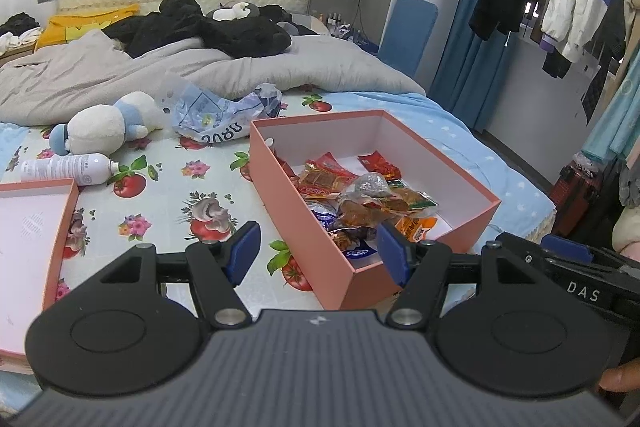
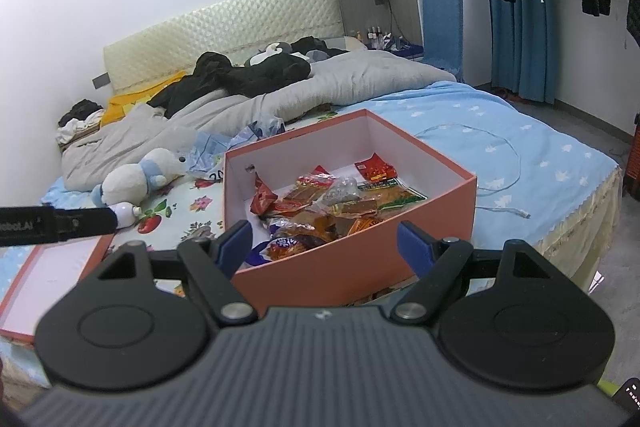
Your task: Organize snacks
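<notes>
From the left wrist view, the left gripper [image 1: 318, 253] has its fingers spread wide and grasps nothing, hovering over the near corner of the pink box [image 1: 316, 239] whose snack packets [image 1: 362, 201] lie heaped inside; the box sits on the bed [image 1: 168, 187], with the box lid [image 1: 60, 231] well apart at the left and a plush toy [image 1: 102, 125] and spray can [image 1: 68, 167] beyond. From the right wrist view, the right gripper [image 2: 324, 245] is likewise released and empty just short of the box's near wall, the snacks visible between its blue fingers [image 2: 414, 247]. Bare blue sheet [image 2: 540, 155] with a loose cable [image 2: 508, 167] lies right of the box.
</notes>
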Available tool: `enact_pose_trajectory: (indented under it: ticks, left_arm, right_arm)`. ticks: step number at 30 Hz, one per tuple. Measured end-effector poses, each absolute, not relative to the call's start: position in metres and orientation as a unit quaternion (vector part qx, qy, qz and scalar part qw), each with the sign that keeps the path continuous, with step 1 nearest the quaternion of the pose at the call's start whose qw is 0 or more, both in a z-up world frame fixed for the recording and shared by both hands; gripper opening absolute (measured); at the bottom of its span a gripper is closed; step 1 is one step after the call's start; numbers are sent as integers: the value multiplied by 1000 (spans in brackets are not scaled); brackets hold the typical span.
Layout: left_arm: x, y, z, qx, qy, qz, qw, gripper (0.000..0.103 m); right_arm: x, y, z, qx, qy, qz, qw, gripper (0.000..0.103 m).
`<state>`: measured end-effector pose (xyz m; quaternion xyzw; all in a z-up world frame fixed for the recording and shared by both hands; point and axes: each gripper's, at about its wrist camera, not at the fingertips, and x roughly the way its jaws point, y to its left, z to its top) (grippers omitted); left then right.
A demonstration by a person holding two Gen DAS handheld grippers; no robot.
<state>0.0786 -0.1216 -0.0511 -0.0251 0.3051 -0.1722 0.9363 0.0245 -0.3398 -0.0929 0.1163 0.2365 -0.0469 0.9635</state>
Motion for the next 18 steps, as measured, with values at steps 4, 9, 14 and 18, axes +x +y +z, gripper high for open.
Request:
enact_pose_trajectory:
  ticks: [4,9,14,18]
  left_arm:
    - [77,-122,-50,-22,304,-172,937,70]
    - [75,-123,-50,-23,305,-173,936,70]
    - [73,-122,-50,-22,306,-172,936,70]
    - [73,-122,-50,-23,306,-173,936,75]
  right_arm:
    - [24,-340,-92,118,236,-43,964,81]
    - [23,-339,-91,113,231,-38,965,81]
    - [22,-339,-91,113,230,-36,966,81]
    - [22,-339,-91,113,231,-37,966,81]
